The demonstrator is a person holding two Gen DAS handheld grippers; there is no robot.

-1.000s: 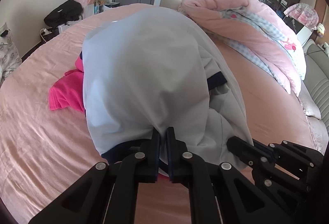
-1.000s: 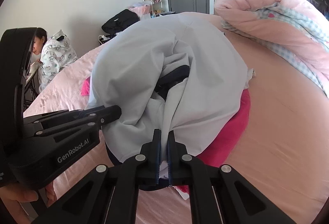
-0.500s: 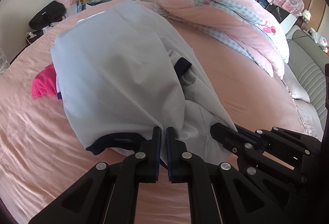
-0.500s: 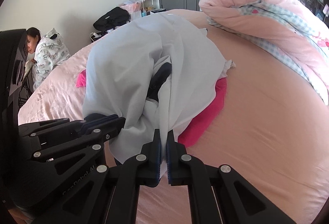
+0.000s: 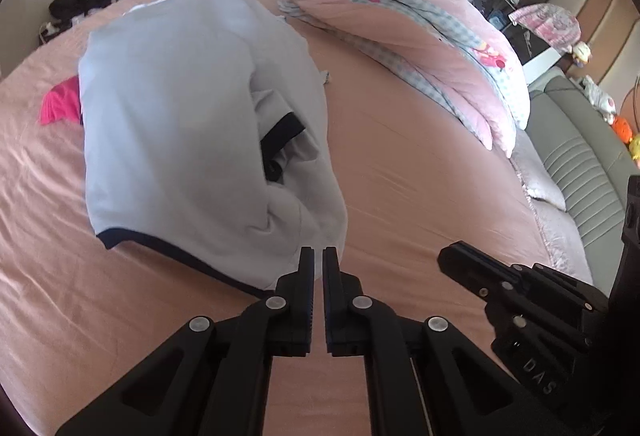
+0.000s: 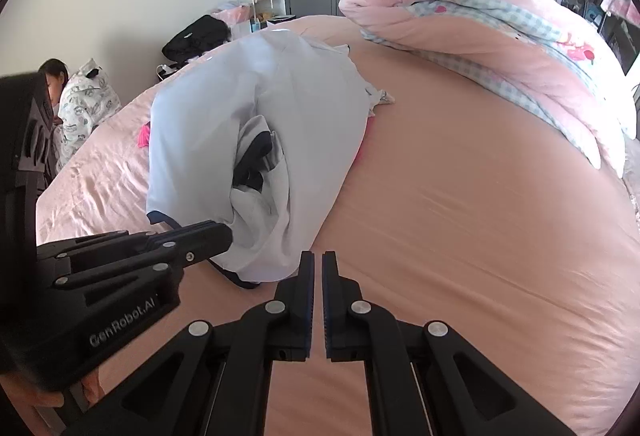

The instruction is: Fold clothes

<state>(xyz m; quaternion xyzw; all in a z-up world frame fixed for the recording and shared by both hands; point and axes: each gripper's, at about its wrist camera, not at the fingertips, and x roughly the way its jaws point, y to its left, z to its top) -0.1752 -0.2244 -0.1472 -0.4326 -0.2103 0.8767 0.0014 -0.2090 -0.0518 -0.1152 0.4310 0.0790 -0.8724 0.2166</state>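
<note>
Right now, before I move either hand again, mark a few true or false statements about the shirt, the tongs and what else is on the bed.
1. The left tongs grip the grey shirt's hem. False: the jaws stand a slit apart with nothing between them, just clear of the hem.
2. The right tongs hold no cloth. True.
3. A pink garment shows from under the shirt's far side. True.
4. The shirt hangs in the air. False: it lies bunched on the pink bedsheet.
5. The rolled pink quilt lies on top of the shirt. False: it sits beside it, apart.
</note>
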